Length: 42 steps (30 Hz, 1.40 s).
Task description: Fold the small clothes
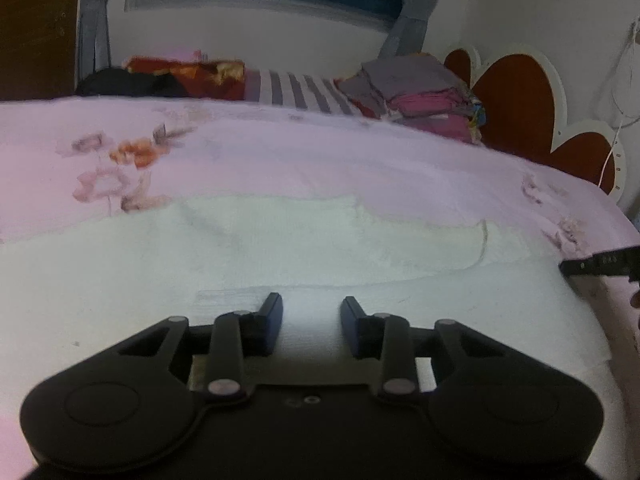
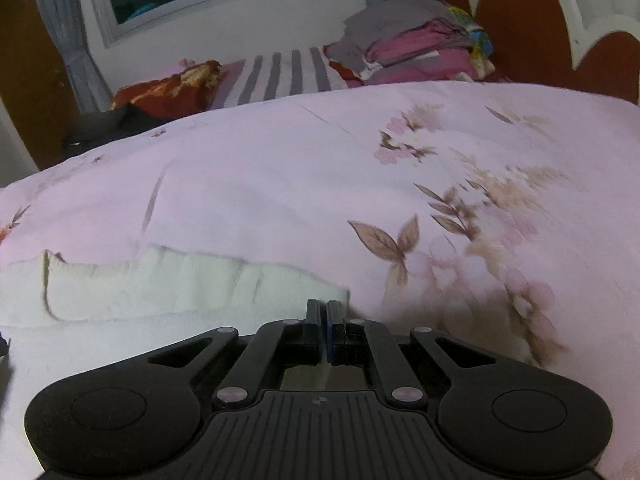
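A white garment point(image 1: 280, 248) lies flat on the pink flowered bedcover point(image 1: 320, 152), with a folded layer across its far side. My left gripper point(image 1: 311, 300) hovers over its near part, open, with only flat cloth showing in the gap between the fingers. In the right wrist view the same garment point(image 2: 160, 280) reaches from the left edge to a corner at my right gripper point(image 2: 322, 304). That gripper is shut, its tips at the corner; no cloth shows pinched between them. A black part of the right gripper point(image 1: 600, 265) pokes in at the garment's right end.
A stack of folded clothes point(image 1: 420, 88) point(image 2: 420, 44) sits at the far right by the red and white headboard point(image 1: 516, 100). A red patterned cloth point(image 1: 180, 68) and a striped sheet point(image 1: 296, 88) lie along the far edge under the window.
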Motion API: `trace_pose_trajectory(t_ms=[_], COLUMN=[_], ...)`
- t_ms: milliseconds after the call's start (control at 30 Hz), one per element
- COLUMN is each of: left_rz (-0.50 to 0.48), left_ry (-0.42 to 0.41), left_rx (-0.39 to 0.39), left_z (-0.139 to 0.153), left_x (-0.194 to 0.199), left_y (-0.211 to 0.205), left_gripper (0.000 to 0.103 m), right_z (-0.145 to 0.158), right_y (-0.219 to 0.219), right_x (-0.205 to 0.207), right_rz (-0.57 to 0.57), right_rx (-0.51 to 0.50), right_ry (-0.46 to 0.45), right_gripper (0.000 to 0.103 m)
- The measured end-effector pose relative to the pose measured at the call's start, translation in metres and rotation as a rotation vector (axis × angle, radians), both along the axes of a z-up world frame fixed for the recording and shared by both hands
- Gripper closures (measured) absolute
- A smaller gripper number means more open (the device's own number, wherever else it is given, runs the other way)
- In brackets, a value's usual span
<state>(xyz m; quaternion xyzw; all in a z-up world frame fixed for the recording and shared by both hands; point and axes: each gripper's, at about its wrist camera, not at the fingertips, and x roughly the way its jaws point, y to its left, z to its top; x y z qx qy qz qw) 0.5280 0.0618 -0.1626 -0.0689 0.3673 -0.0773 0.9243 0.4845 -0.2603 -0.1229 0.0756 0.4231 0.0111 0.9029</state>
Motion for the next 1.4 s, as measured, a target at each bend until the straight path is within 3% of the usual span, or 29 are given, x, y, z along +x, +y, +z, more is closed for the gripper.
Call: trace_pose_trajectory(t_ms=[100, 267, 333, 367, 400, 467, 533, 633, 700, 800, 900, 967, 1000, 1033, 1067, 1267, 1333, 1400], left_rz=[-0.028, 0.016, 0.023, 0.015, 0.008, 0.011, 0.016, 0.001, 0.005, 0.048, 0.137, 0.218, 0.256, 0.300, 0.354, 0.720, 0.798, 0.823], left_ry=[-0.003, 0.025, -0.022, -0.064, -0.049, 0.005, -0.007, 0.027, 0.038, 0.017, -0.017, -0.037, -0.037, -0.034, -0.036, -0.036, -0.042, -0.082], left_rx=[-0.005, -0.029, -0.056, -0.049, -0.015, -0.021, -0.010, 0.018, -0.007, -0.052, -0.092, -0.105, -0.114, -0.123, -0.129, -0.255, -0.336, -0.434], left_z=[0.001, -0.010, -0.001, 0.001, -0.002, -0.013, -0.008, -0.011, -0.007, 0.002, 0.008, 0.010, 0.011, 0.011, 0.011, 0.000, -0.006, -0.011], left_x=[-0.011, -0.024, -0.037, -0.046, -0.048, -0.048, -0.053, -0.052, -0.052, -0.061, -0.081, -0.101, -0.110, -0.117, -0.126, -0.176, -0.189, -0.198], left_y=[-0.011, -0.013, -0.010, -0.012, -0.015, -0.013, -0.012, -0.014, -0.011, 0.006, 0.041, 0.073, 0.089, 0.110, 0.132, 0.264, 0.301, 0.330], left_gripper=[0.064, 0.066, 0.067, 0.064, 0.065, 0.067, 0.067, 0.066, 0.066, 0.060, 0.038, 0.033, 0.033, 0.034, 0.035, 0.049, 0.059, 0.059], right_z=[0.007, -0.001, 0.008, 0.011, 0.010, -0.001, 0.003, 0.013, -0.002, 0.005, 0.017, 0.021, 0.022, 0.022, 0.023, 0.027, 0.028, 0.030], right_y=[0.010, 0.034, 0.040, 0.042, 0.045, 0.050, 0.054, 0.054, 0.056, 0.064, 0.066, 0.067, 0.068, 0.070, 0.072, 0.094, 0.100, 0.106], right_x=[-0.035, -0.079, -0.098, -0.106, -0.115, -0.121, -0.122, -0.127, -0.119, -0.125, -0.134, -0.138, -0.138, -0.137, -0.138, -0.142, -0.140, -0.138], right_rz=[0.042, 0.064, 0.071, 0.077, 0.085, 0.092, 0.089, 0.052, 0.047, 0.042, 0.012, -0.012, -0.020, -0.019, -0.011, 0.003, -0.003, -0.009], right_rx=[0.036, -0.022, -0.042, -0.033, -0.031, -0.052, -0.077, -0.030, -0.035, -0.038, 0.009, 0.028, 0.039, 0.052, 0.065, 0.060, 0.071, 0.066], right_ry=[-0.019, -0.010, -0.023, -0.034, -0.024, 0.005, 0.007, -0.038, 0.050, 0.037, -0.015, -0.029, -0.026, -0.017, -0.020, -0.068, -0.073, -0.077], right_gripper=[0.099, 0.099, 0.099, 0.099, 0.099, 0.099, 0.099, 0.099, 0.099, 0.099, 0.098, 0.096, 0.089, 0.055, 0.037, 0.038, 0.038, 0.038])
